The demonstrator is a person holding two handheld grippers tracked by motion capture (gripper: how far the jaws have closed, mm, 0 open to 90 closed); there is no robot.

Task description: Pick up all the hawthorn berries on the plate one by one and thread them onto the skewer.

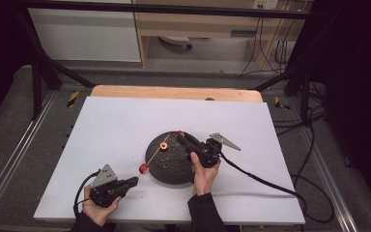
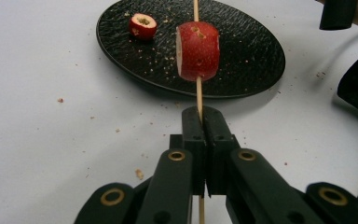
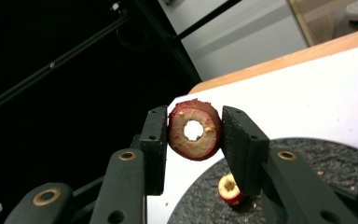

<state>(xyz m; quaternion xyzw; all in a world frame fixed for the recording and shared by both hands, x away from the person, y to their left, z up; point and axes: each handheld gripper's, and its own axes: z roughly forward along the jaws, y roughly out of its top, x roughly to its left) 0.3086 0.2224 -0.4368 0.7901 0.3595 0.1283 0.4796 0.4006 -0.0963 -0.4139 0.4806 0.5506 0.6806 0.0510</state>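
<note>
My left gripper (image 1: 134,181) (image 2: 203,116) is shut on a thin wooden skewer (image 2: 198,91) (image 1: 152,156) that slants up and right over a black plate (image 1: 174,171) (image 2: 256,51). A red fruit chunk (image 2: 197,50) (image 1: 144,168) is threaded on the skewer just beyond the jaws. My right gripper (image 1: 180,136) (image 3: 195,126) hovers at the plate's far edge, shut on a cored red fruit ring (image 3: 195,130) (image 1: 179,134) whose hole faces the camera. Another cored piece (image 2: 142,25) (image 1: 164,146) (image 3: 229,187) lies on the plate beside the skewer.
The plate rests on a white board (image 1: 116,125) over a wooden table (image 1: 174,92). Small crumbs (image 2: 140,174) dot the board near my left gripper. The right gripper's cable (image 1: 265,181) trails across the board to the right. Dark metal frame bars (image 1: 43,67) stand behind.
</note>
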